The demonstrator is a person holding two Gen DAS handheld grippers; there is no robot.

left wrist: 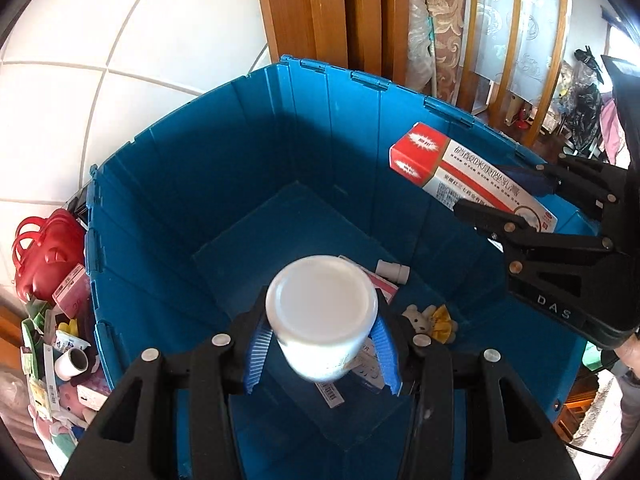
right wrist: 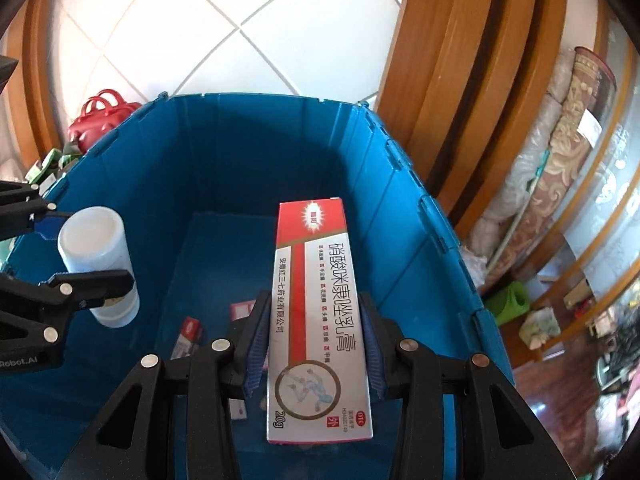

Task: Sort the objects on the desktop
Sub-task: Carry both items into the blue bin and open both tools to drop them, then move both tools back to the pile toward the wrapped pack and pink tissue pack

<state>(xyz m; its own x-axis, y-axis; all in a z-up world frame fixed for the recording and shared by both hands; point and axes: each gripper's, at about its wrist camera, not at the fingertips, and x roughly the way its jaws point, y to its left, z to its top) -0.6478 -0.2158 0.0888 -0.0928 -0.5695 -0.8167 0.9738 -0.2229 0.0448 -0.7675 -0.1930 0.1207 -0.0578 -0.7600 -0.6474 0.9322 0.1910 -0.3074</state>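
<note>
Blue plastic crate fills the centre of both views, open-topped, with tiled floor beyond its far wall at upper left. Wooden frame rises behind it at upper centre.

Left gripper occupies the lower centre of the left wrist view, above the crate interior. Its jaws are partly apart and its blue pads press both sides of a white bottle, whose flat end faces the camera. In the right wrist view the same bottle appears at middle left.

Right gripper occupies the lower centre of its own view, jaws narrowly apart and clamped on a red-and-white medicine box, held lengthwise over the crate. In the left wrist view this box sits at right, near the crate rim.

Crate bottom holds small boxes, a white tube and a small plush toy. Red bag and assorted clutter lie outside, lower left.
</note>
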